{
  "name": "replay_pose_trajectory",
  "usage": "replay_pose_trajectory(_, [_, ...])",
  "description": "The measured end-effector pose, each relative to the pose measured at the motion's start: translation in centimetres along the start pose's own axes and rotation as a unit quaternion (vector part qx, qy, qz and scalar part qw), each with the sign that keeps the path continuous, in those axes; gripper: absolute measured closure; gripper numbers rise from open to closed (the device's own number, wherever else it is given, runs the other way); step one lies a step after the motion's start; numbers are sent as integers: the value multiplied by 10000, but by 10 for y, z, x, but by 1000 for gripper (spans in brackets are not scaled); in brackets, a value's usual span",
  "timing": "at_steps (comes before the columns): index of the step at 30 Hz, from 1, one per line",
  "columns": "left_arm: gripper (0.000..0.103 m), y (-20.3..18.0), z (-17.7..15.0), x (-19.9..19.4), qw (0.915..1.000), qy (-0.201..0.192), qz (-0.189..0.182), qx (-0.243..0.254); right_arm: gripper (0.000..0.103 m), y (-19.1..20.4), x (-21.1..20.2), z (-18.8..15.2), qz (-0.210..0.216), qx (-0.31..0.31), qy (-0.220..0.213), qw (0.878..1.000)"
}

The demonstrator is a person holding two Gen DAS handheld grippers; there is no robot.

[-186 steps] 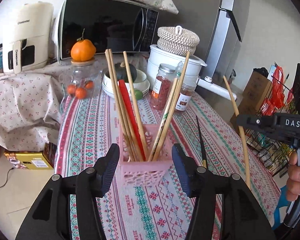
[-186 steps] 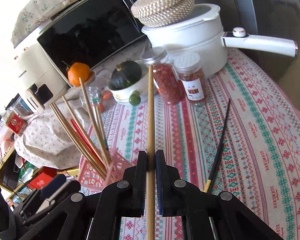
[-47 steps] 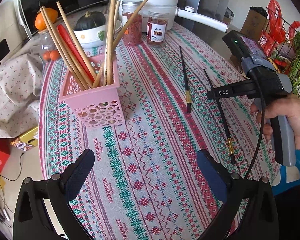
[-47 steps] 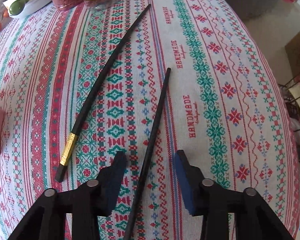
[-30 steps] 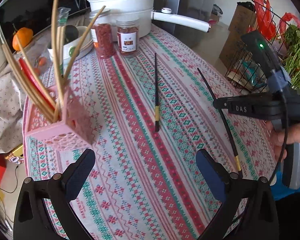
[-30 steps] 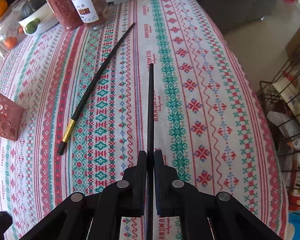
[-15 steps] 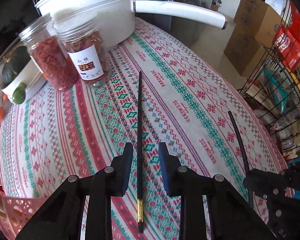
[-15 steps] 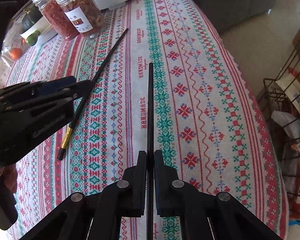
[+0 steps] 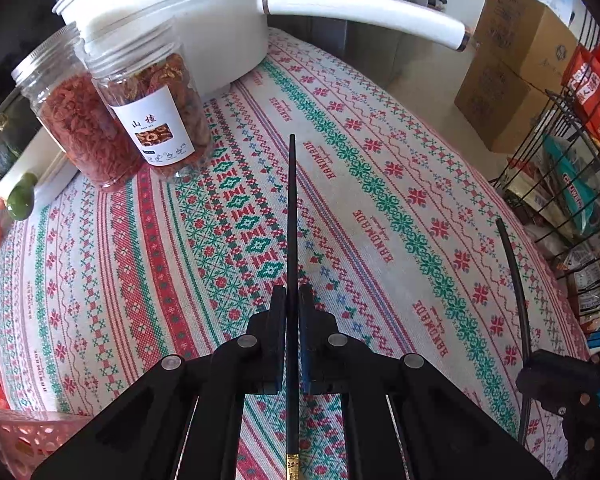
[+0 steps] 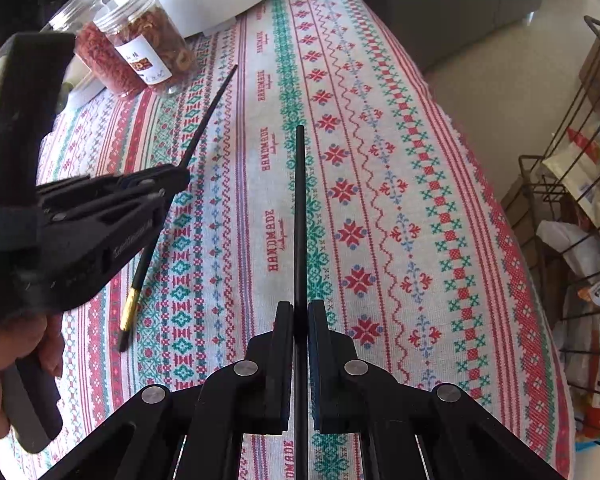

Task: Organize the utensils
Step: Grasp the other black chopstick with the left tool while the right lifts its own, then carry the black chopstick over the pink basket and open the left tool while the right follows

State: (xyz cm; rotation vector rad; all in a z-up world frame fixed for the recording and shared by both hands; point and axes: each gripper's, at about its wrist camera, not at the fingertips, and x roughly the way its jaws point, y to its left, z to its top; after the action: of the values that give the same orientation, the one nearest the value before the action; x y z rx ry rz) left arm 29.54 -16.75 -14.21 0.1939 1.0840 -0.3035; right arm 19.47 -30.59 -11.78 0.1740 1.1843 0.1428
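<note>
A bench (image 9: 380,184) under a red-and-green patterned cloth filled both views. At the far left, a pink basket (image 9: 16,436) was cut off by the frame edge. Two jars (image 9: 140,120) of dried red goods stood before a white pot (image 9: 188,20). The left gripper (image 9: 292,312) had its fingers closed on a black chopstick (image 9: 292,208) with a gold band. The right gripper (image 10: 300,328) pinched a second black chopstick (image 10: 300,208); its lower end was hidden. A wire rack (image 9: 572,184) stood right.
</note>
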Motion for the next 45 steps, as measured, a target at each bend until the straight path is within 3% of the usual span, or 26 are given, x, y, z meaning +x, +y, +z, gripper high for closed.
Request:
replay_pose_trajectory(9, [97,-3,-34,-84,9976,-600,-322,124,98,14,-39,-8,275,225,-492,9982])
replay_pose_trajectory(15, [97,5,-79,-143,9930,-1012,-596,-102,98,42,-69,-19,303,46,-938,9951])
replay_pose_trajectory(20, [97,15,-113,-182,9907,-1229,-545,-203,98,70,-92,-28,326,-314,-1364,9896])
replay_pose_trajectory(24, [97,21,-135,-213,9849,-1638,-496,-245,98,89,-106,-33,275,-655,-1655,9836])
replay_pose_trajectory(31, [97,39,-146,-255,9721,-2290,-410,-299,98,115,-128,-33,431,-944,-1995,9744])
replay_pose_trajectory(36, [97,66,-145,-278,9620,-2629,-411,-618,98,124,-140,-33,663,-1003,-2128,9697])
replay_pose_trajectory(45, [98,122,-143,-297,9430,-3086,49,-1244,98,140,-152,-36,915,-1085,-2267,9636])
